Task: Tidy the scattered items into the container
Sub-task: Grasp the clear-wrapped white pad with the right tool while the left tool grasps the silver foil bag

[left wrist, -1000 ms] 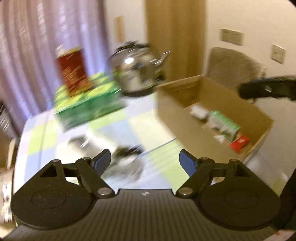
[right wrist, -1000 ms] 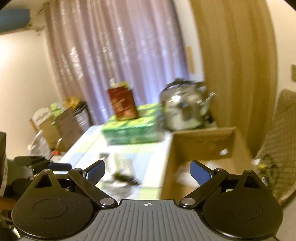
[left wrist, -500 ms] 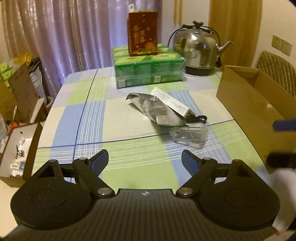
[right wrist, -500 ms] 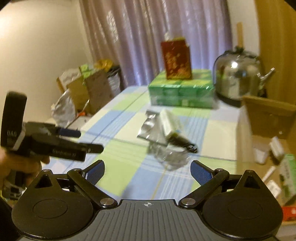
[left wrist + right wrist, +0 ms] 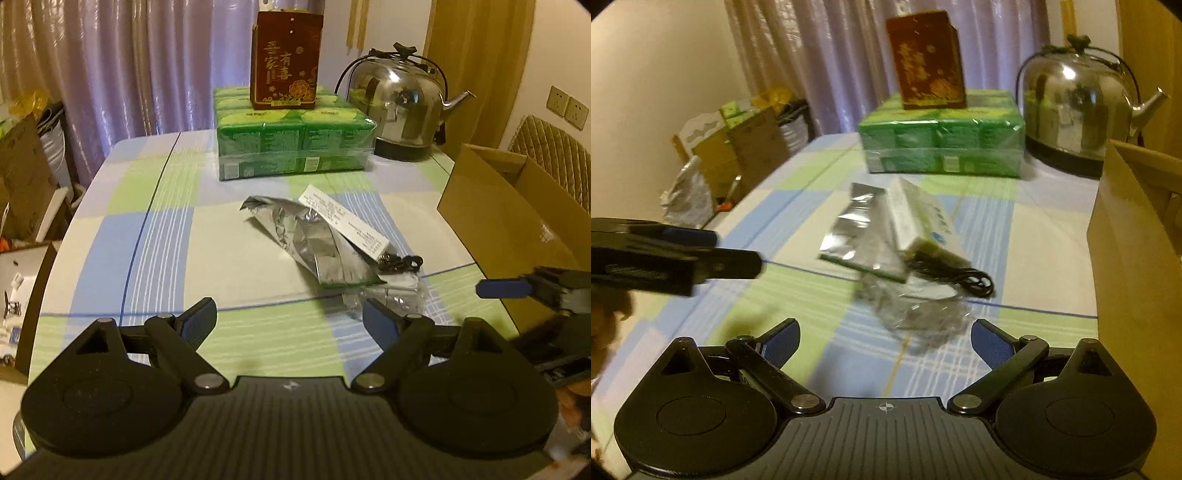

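Observation:
A small pile lies mid-table: a crumpled silver foil pouch (image 5: 310, 236) (image 5: 860, 229), a white box (image 5: 343, 221) (image 5: 923, 218) leaning on it, a black cable (image 5: 399, 262) (image 5: 960, 277) and a clear plastic bag (image 5: 391, 295) (image 5: 923, 314). The open cardboard box (image 5: 498, 229) (image 5: 1134, 240) stands at the table's right edge. My left gripper (image 5: 290, 319) is open and empty, short of the pile. My right gripper (image 5: 885, 336) is open too, with the clear bag just beyond its fingers. Each gripper shows at the edge of the other's view.
A green shrink-wrapped pack (image 5: 295, 147) with a red carton (image 5: 284, 59) on top sits at the back, a steel kettle (image 5: 402, 103) beside it. A padded chair (image 5: 550, 155) stands behind the box. Cartons and bags (image 5: 738, 147) crowd the floor on the left.
Both views swung away from the cardboard box toward the pile on the table. The right gripper has come closer to the clear bag. Both stayed open.

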The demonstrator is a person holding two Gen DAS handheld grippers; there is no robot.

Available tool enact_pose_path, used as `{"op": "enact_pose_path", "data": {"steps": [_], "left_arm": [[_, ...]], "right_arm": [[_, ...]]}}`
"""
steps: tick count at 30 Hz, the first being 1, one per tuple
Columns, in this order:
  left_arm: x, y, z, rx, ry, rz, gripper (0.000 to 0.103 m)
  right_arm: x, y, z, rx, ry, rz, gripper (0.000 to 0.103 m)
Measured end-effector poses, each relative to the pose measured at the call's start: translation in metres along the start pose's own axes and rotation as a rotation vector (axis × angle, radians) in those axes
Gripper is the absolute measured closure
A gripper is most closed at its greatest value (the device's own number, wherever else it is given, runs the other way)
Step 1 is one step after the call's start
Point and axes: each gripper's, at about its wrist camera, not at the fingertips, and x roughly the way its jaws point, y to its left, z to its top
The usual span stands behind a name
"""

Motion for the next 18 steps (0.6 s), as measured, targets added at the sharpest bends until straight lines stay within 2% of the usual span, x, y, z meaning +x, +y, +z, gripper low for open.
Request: {"op": "enact_pose_path", "data": {"steps": [5,8,14,18], "left_arm": [[0.022,0.009,0.003,-0.067,0.03,-0.008,0.02],[0.028,0.008,0.005,-0.05,0.03,-0.008,0.02],[0.037,0.018,0.007,-0.104,0.042,-0.007,0.02],[0.038,0.016,0.007,-0.103,0.041,-0.011,0.02]], "right_arm": [[0.024,-0.017,0.006,0.019,0.001,-0.031,0.006],[0.035,-0.025,0.006,0.028,0.009,-0.018,0.007],[0.051,-0.029,0.004,0.022,0.006,0.025,0.007],[0.062,-0.029,0.003,0.019,0.0,0.043,0.007]]}}
